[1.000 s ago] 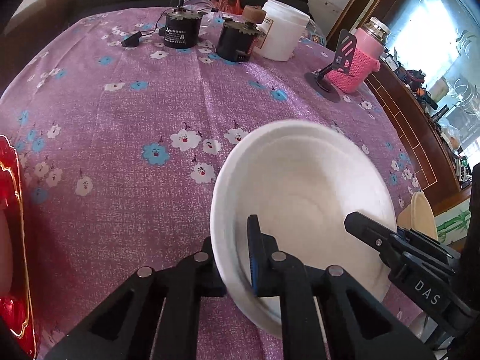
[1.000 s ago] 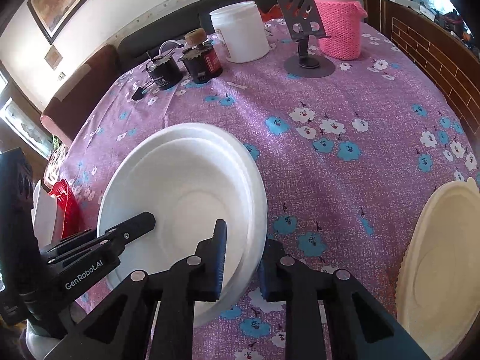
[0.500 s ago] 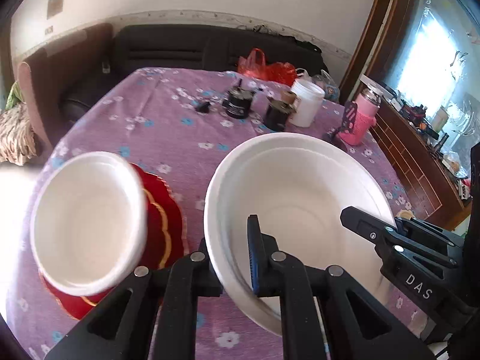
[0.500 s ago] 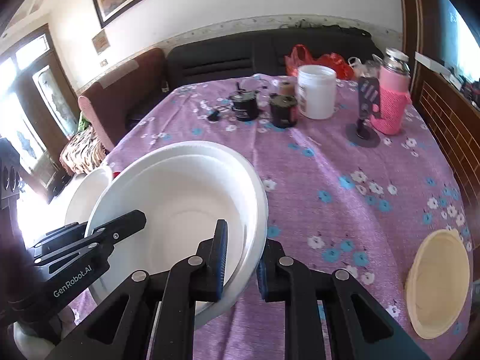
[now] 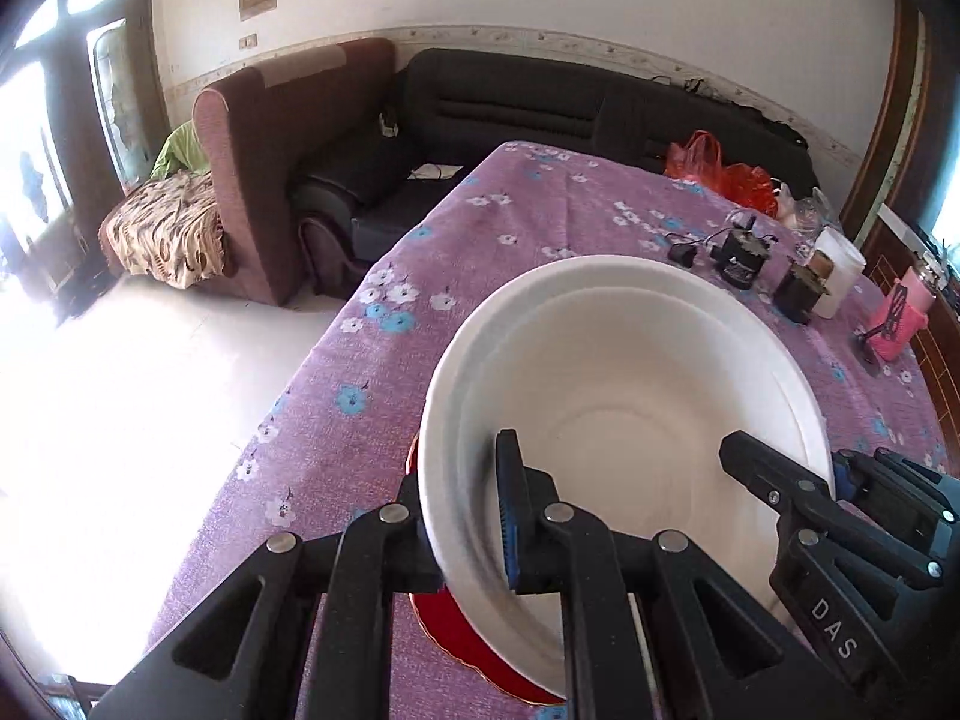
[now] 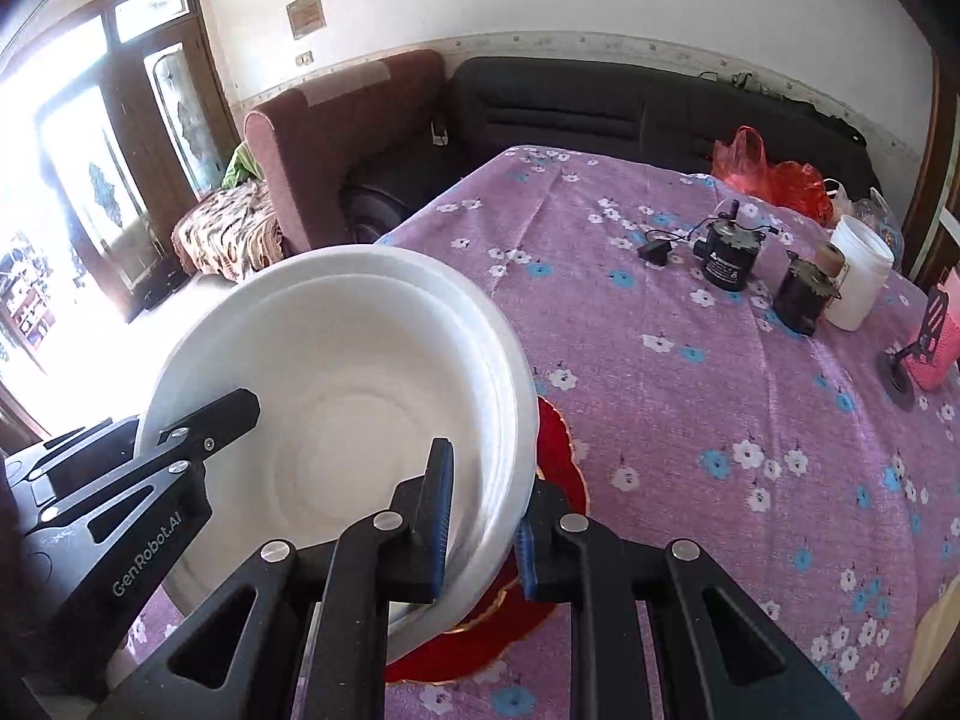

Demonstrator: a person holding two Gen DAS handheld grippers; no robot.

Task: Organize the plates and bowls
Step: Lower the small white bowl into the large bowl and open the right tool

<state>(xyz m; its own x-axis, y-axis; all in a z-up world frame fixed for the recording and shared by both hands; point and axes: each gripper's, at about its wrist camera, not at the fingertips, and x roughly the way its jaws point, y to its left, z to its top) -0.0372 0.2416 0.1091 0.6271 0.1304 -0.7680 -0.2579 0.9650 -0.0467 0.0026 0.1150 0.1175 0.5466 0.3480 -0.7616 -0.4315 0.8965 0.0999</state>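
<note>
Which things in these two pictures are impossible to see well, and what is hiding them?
- Red plate: both views, mostly covered by the white bowls.
- Smaller bowl seen earlier: hidden; whether it sits under the bowls is unknowable.
- Cream plate: right wrist view, cut by the edge.
- Motor labels: too small.
- Doorway: overexposed.

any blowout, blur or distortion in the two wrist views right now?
Left wrist: the floor and doorway at left are blown out to white; the near rim of the white bowl is smeared at the left gripper; fisheye bends the walls.
Right wrist: the glass door at left is overexposed; the bowl is bright but readable at the right gripper; corners vignette black.
</note>
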